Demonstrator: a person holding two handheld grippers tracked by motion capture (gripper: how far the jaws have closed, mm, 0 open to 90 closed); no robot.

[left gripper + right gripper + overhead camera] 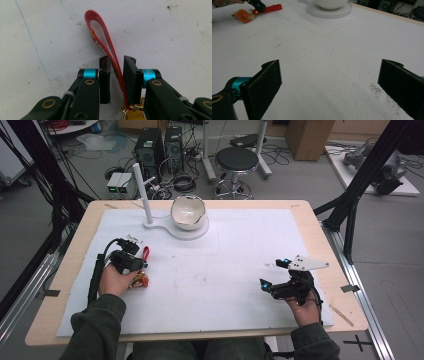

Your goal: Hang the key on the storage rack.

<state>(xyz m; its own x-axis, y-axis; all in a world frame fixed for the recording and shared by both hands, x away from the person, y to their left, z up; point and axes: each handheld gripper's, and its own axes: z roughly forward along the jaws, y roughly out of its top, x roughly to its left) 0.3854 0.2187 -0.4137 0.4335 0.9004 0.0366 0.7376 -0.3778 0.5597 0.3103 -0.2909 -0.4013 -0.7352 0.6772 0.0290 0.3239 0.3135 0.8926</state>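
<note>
Left hand-held gripper (141, 261) sits at the left side of the tabletop (310, 215), over the white mat (225, 270). In the left gripper view its jaws stand a little apart w/ the red strap (105, 47) of a keychain running between them; strap lies against the right jaw, a small gap shows at the left one, so can't tell if it's actually clamped. Strap's loop end reaches out past the jaw tips, flat on the mat. Gold ring and keys (133, 111) bunch near the jaw bases. High view: orange tag (139, 280) of the keychain lies just beside the left hand (114, 281), near side.

Right hand-held gripper (274, 274) at the right near part of the mat, jaws wide open, nothing between them; grey plate (307, 264) on top.

Far centre: white bowl (188, 212) on a white stand base (192, 232), w/ an upright white post (142, 190) at its left.
</note>
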